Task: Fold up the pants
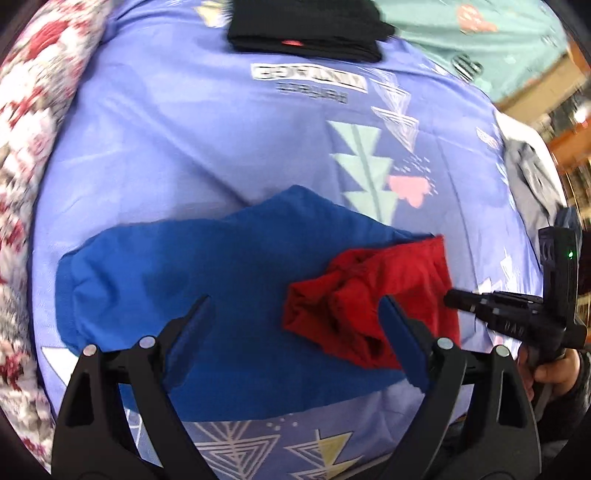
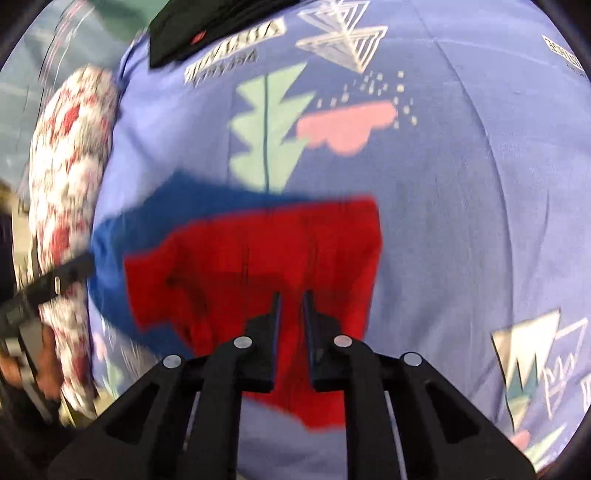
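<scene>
The pants lie on a lavender patterned bedsheet (image 1: 207,147): a wide blue part (image 1: 166,273) with a crumpled red part (image 1: 369,280) on its right. My left gripper (image 1: 295,301) hangs open just above them, one finger over the blue, the other over the red, nothing between the pads. In the right wrist view the red part (image 2: 258,240) fills the middle, with blue (image 2: 177,199) behind it. My right gripper (image 2: 291,295) has its jaws drawn to a narrow slit at the red cloth. From the left view its tip (image 1: 448,295) meets the red part's right edge.
A folded black garment (image 1: 306,33) lies at the far side of the sheet. A red-and-white floral blanket (image 1: 29,147) runs along the left. Grey clothing (image 1: 532,184) sits at the right edge, with mint bedding (image 1: 480,22) beyond. A hand (image 1: 554,369) holds the right gripper.
</scene>
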A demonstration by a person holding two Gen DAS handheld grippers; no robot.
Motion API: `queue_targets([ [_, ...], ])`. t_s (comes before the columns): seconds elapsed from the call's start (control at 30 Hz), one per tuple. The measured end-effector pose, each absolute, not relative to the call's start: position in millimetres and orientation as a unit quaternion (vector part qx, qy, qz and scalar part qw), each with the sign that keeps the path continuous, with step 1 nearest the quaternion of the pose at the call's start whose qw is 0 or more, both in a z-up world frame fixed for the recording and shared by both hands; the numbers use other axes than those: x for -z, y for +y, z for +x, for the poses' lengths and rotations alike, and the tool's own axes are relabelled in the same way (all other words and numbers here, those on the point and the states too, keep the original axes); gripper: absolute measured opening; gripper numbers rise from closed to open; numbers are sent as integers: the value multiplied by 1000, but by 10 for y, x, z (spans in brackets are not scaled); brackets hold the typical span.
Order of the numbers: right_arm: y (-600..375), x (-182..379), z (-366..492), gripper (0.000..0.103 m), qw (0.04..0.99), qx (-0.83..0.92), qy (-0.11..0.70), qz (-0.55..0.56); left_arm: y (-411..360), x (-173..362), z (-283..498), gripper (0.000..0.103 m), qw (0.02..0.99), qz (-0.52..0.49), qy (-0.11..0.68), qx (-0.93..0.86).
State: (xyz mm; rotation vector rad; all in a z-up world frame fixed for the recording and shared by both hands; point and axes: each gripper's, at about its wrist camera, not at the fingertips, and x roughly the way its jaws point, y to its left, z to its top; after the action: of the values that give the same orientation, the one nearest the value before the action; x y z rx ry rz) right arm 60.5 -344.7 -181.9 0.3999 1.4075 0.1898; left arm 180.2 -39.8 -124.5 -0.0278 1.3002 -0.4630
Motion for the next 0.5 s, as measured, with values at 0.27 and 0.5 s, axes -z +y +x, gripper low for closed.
queue_targets([
  [0.27,-3506,2081,279,16,714,-85,663,208,-672,1562,1672,93,737,36,626,251],
  [0.5,-3438,2018,315,28,714,-94,656,226,-347,2010,1822,95,721,4,674,161],
])
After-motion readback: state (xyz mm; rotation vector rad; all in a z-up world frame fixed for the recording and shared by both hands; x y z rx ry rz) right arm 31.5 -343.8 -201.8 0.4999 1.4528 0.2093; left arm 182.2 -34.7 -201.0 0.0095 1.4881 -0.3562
